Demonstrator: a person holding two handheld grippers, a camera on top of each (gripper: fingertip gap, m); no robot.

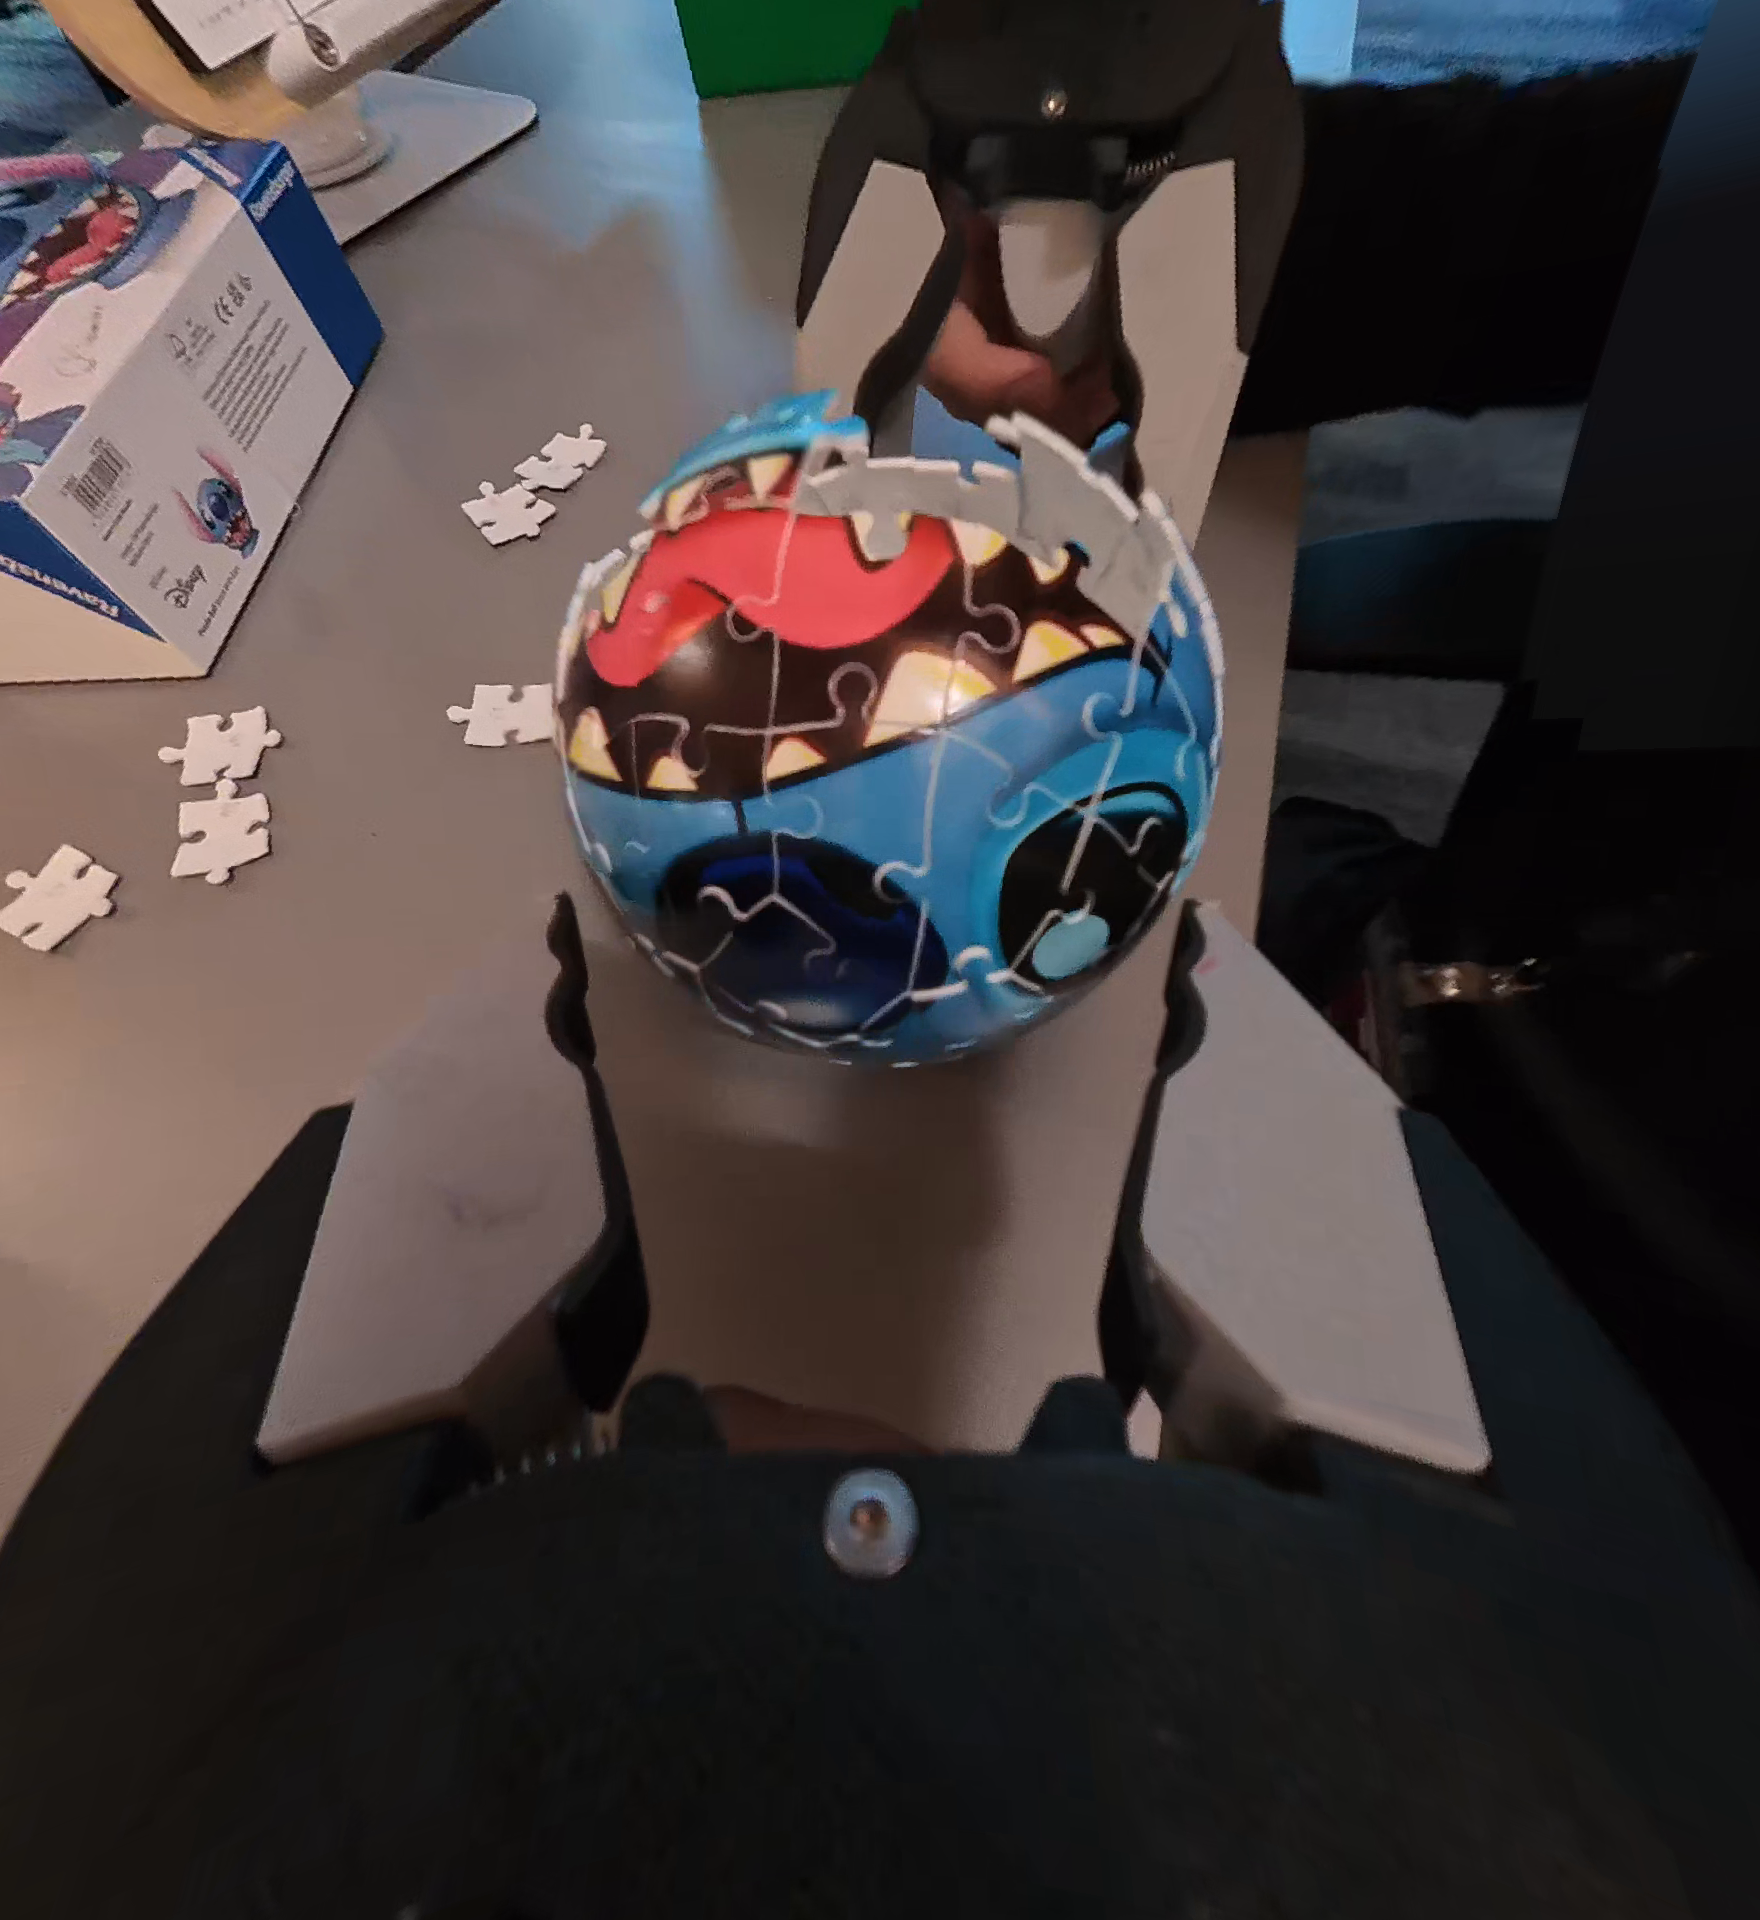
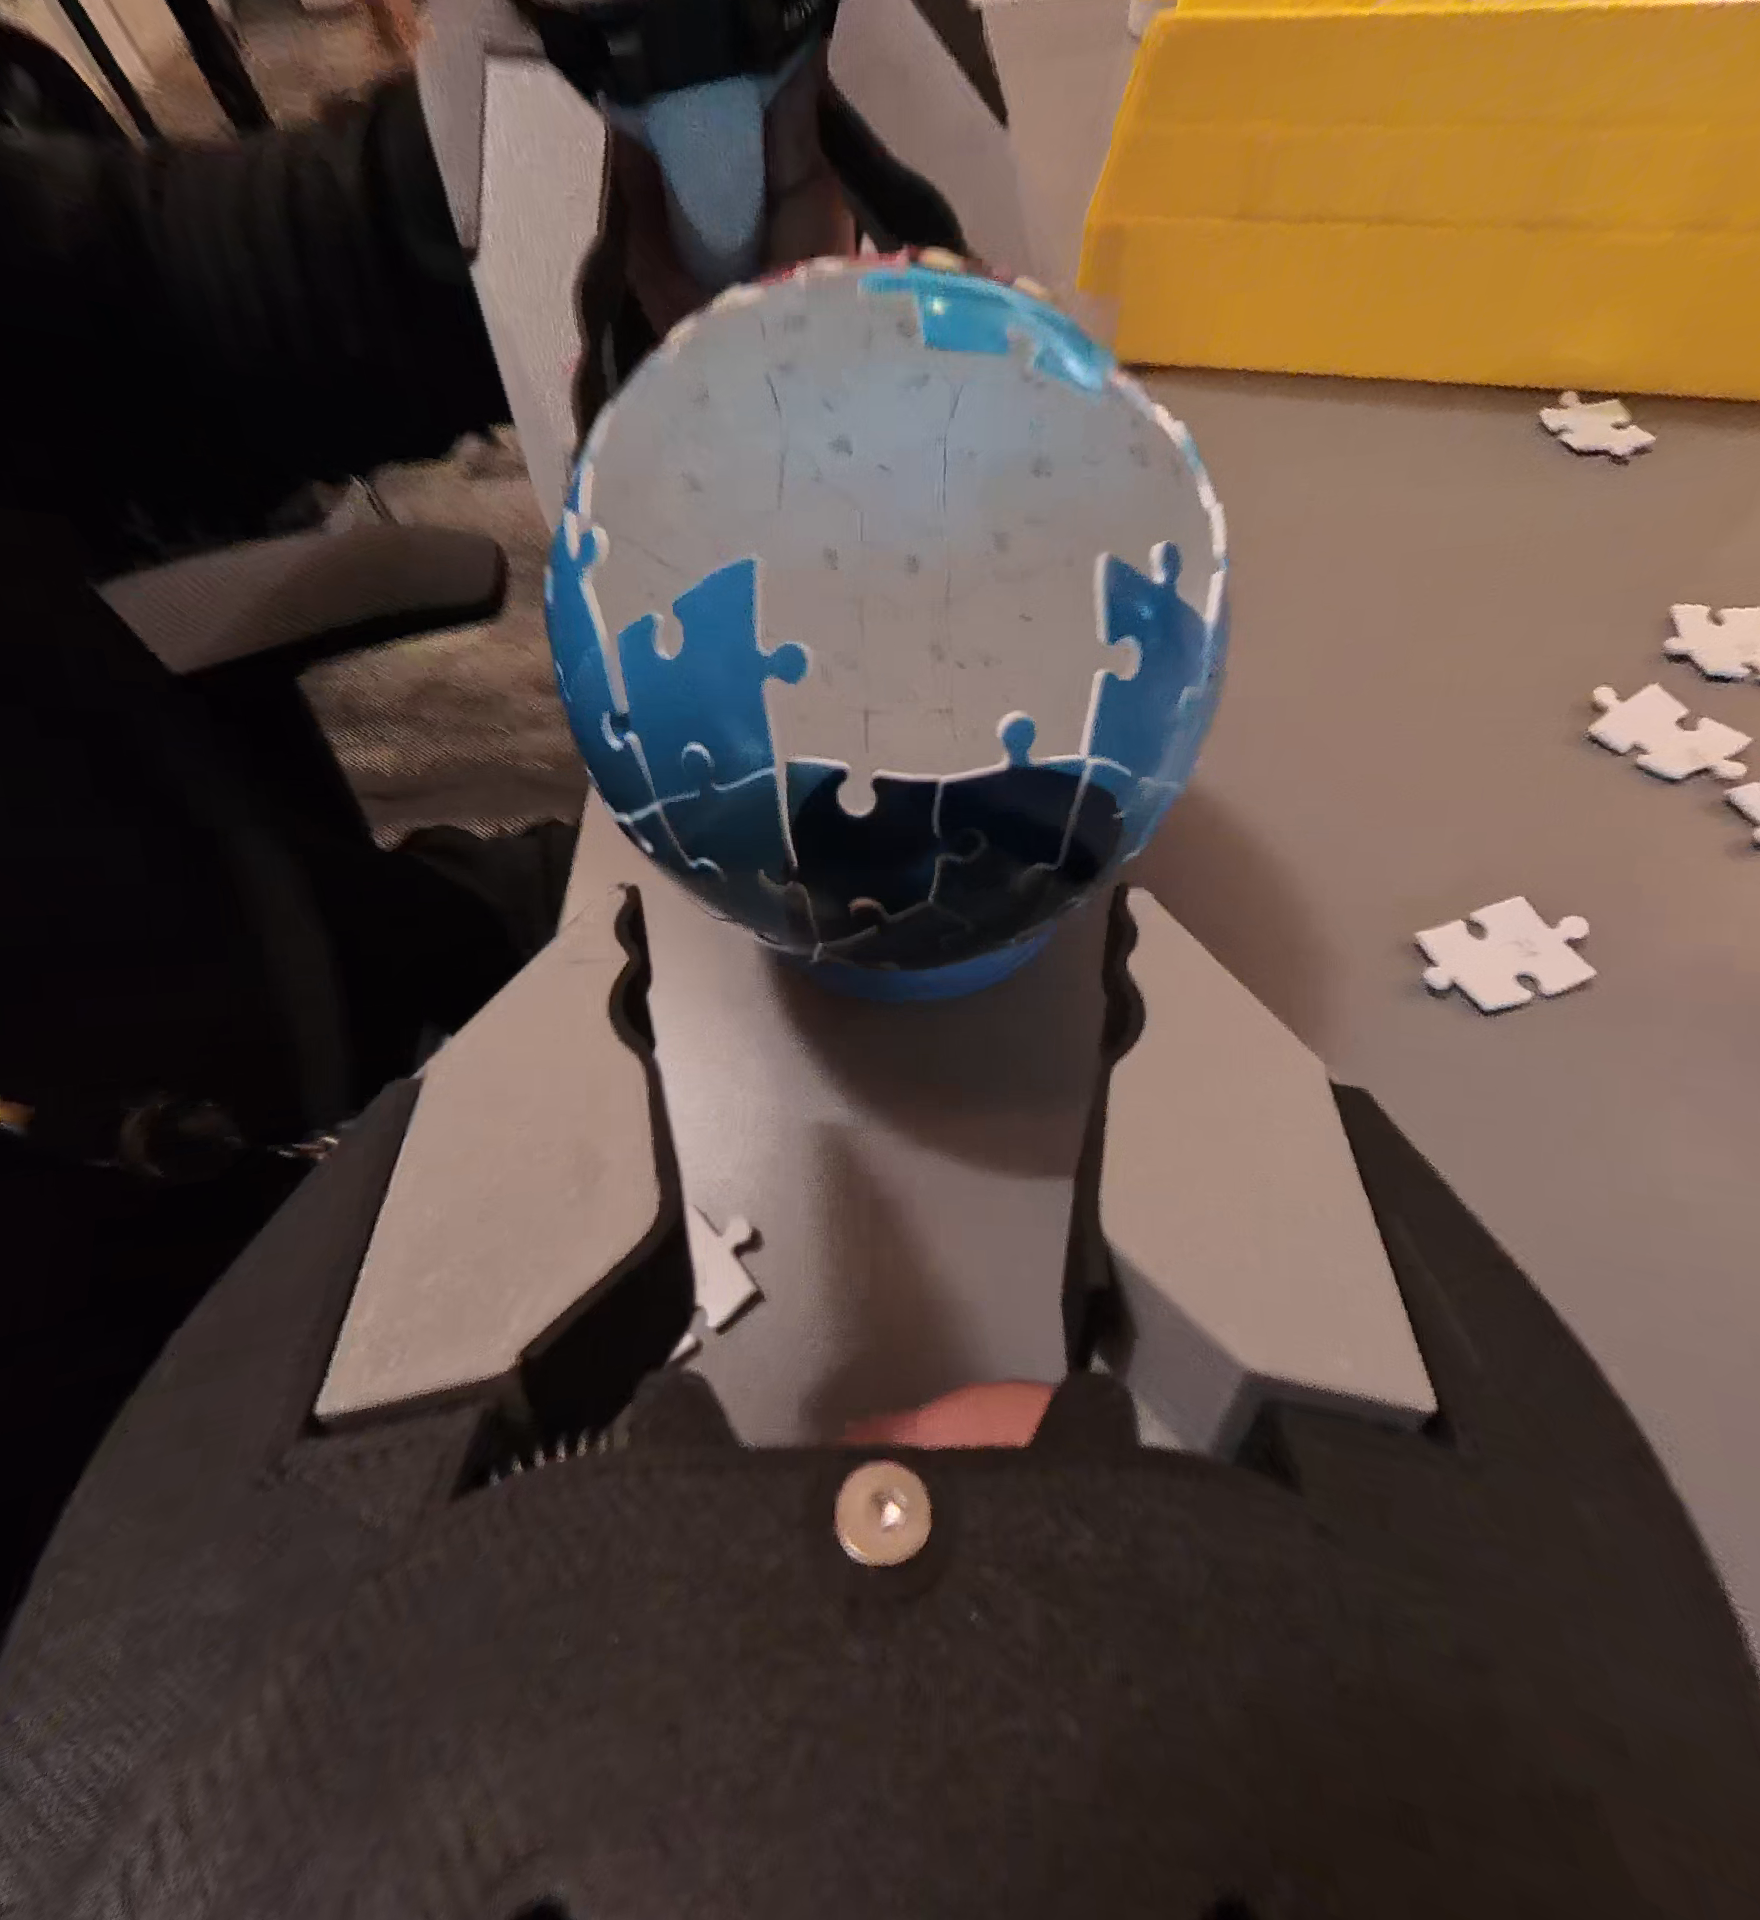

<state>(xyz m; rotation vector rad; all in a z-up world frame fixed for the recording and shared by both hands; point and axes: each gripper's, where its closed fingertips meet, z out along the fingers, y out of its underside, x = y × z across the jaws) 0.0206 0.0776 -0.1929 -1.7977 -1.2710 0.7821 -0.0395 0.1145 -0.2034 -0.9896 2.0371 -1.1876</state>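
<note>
Left tongs [image 1: 871,925]: held apart, just short of the puzzle ball [image 1: 886,748], nothing gripped.
Right tongs [image 2: 871,914]: spread apart, empty, facing the ball's unfinished side.
Puzzle ball: seated on a blue stand [image 2: 912,977] on the grey worktop [image 1: 336,1039], between both tongs.
Loose pieces [image 1: 221,748]: scattered white-side-up beside the ball.
Puzzle box [image 1: 128,436]: laid farther off.
Yellow bin [image 2: 1478,197]: seen behind.

Both claws agape — left claw [image 1: 876,935], right claw [image 2: 874,925].
</note>
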